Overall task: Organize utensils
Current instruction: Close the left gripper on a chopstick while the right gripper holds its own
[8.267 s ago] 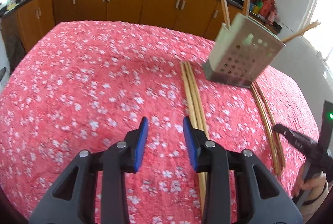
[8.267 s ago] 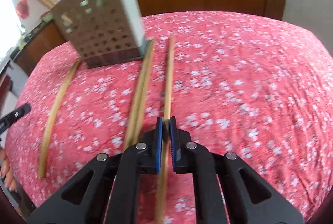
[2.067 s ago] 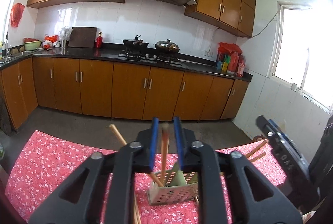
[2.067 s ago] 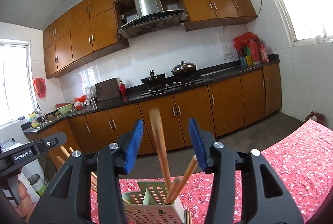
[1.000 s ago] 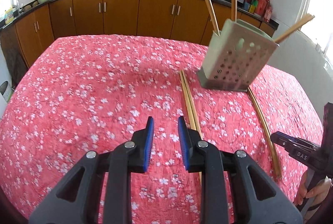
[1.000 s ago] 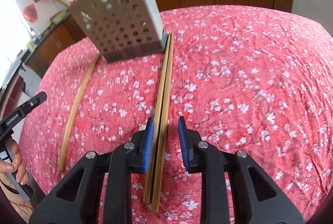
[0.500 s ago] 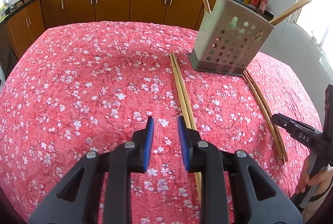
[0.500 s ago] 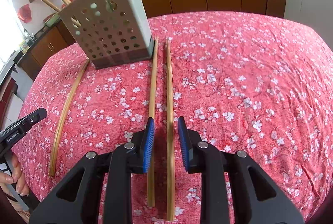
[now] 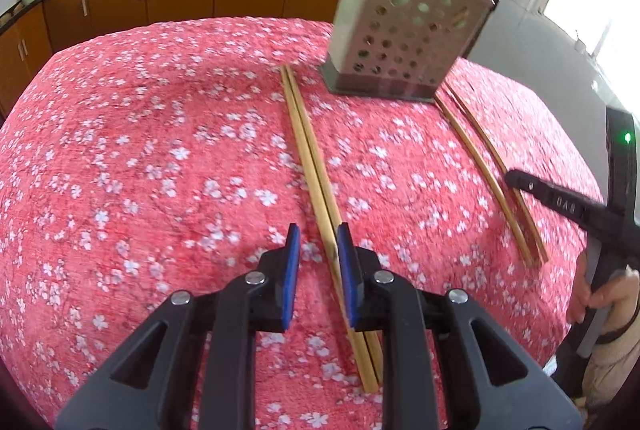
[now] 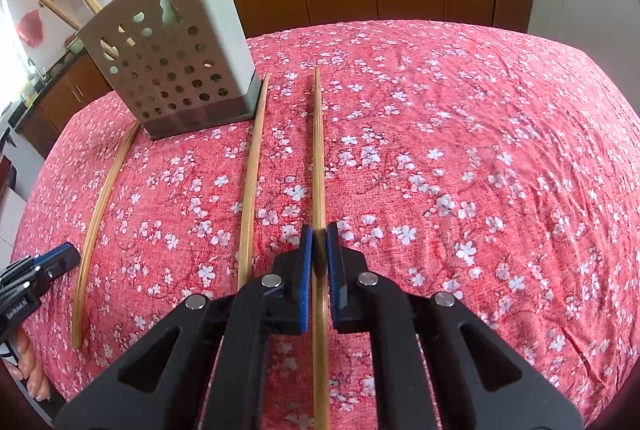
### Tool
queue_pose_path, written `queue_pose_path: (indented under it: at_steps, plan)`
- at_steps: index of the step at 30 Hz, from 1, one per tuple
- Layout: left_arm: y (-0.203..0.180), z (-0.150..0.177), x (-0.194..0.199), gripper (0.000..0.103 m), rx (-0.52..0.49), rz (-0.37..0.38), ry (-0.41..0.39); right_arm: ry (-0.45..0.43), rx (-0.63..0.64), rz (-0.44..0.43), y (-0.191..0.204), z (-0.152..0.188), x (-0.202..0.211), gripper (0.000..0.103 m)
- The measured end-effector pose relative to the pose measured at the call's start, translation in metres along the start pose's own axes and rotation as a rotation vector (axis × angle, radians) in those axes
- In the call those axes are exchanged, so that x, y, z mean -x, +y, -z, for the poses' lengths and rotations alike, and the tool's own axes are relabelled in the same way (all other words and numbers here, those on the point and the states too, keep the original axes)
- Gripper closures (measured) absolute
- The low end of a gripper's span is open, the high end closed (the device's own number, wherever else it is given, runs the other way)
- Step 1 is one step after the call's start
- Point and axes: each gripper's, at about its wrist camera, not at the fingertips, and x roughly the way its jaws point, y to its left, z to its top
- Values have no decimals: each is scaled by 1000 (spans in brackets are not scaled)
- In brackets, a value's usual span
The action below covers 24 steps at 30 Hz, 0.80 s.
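1. Right gripper (image 10: 316, 250): jaws have just been closing and now pinch one chopstick (image 10: 319, 158) between the blue pads, near its lower end. The stick lies flat on the floral cloth (image 10: 480, 150) and points toward the holder.
2. Left gripper (image 9: 318, 250): jaws have just been narrowing, with a gap still showing. A chopstick pair (image 9: 308, 150) runs up between the pads, close against the right-hand pad; I cannot tell if that pad touches. Not clamped.
3. Loose sticks: in the right wrist view one neighbour stick (image 10: 251, 170) lies just beside the gripped one, its far tip touching the holder's base. Another (image 10: 100, 198) lies curved at the far left.
4. Perforated holder (image 10: 176, 70) stands upright on the cloth, several chopsticks already in it and leaning out.
5. Risks, as I judge them:
   - The grip is near one end, so the long free length may swing or pivot on lifting.
   - The left jaws may catch both sticks of the pair, or just one, and scissor them apart.
   - The soft cloth may bunch under the tips.
   - The leaning sticks could block insertion.
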Motion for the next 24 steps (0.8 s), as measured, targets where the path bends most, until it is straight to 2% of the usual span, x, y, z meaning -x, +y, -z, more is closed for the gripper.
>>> queue_pose_path:
  at_steps: [3,4,7,11,20,24]
  plan:
    - [-2,3,-1,84,-18,-20,5,1,3,-1,0,1,2,95]
    - [-2,3,-2,88,-24,-44,9,2,7,0,2,1,3,95]
    - [-3,3,-3,88,-38,-73,12,8,20,7,-1,2,5,95]
    - [-2,0,-6,94,-35,-117,5,12,25,-3,-1,8,9,94]
    - [46,-36,-23,94,131,-158,-23,-38,19,49,-12,-2,2,95]
    - [60,-46,-29,94,121,-168,-46,-57,20,77,-15,-11,-5,95]
